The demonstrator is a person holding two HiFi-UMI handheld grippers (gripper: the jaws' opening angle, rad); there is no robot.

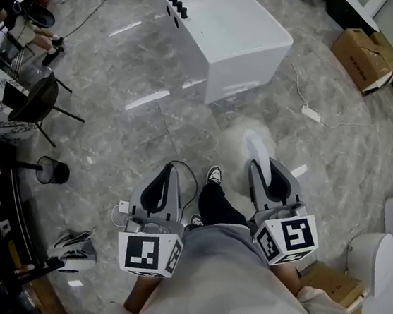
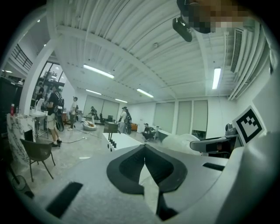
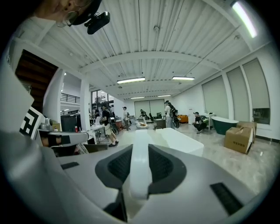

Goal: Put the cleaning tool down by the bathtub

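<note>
My right gripper point(image 1: 263, 163) is shut on the white handle point(image 3: 141, 166) of the cleaning tool. The tool's pale fluffy head point(image 1: 250, 141) sticks out ahead of the jaws, over the grey floor. The white bathtub point(image 1: 234, 31) stands further ahead and a little left of the tool; it also shows as the bathtub point(image 3: 179, 141) beyond the handle. My left gripper point(image 1: 167, 169) hangs level with the right one, its jaws together with nothing between them, as the left gripper point(image 2: 145, 148) in its own view shows. The person's leg and shoe point(image 1: 214, 175) are between the two grippers.
A dark chair point(image 1: 37, 101) and a black wire bin point(image 1: 52, 170) stand at the left. A power strip point(image 1: 310, 112) with its cable lies right of the bathtub. Cardboard boxes point(image 1: 362, 58) and white fixtures point(image 1: 372, 259) line the right side. People stand far off.
</note>
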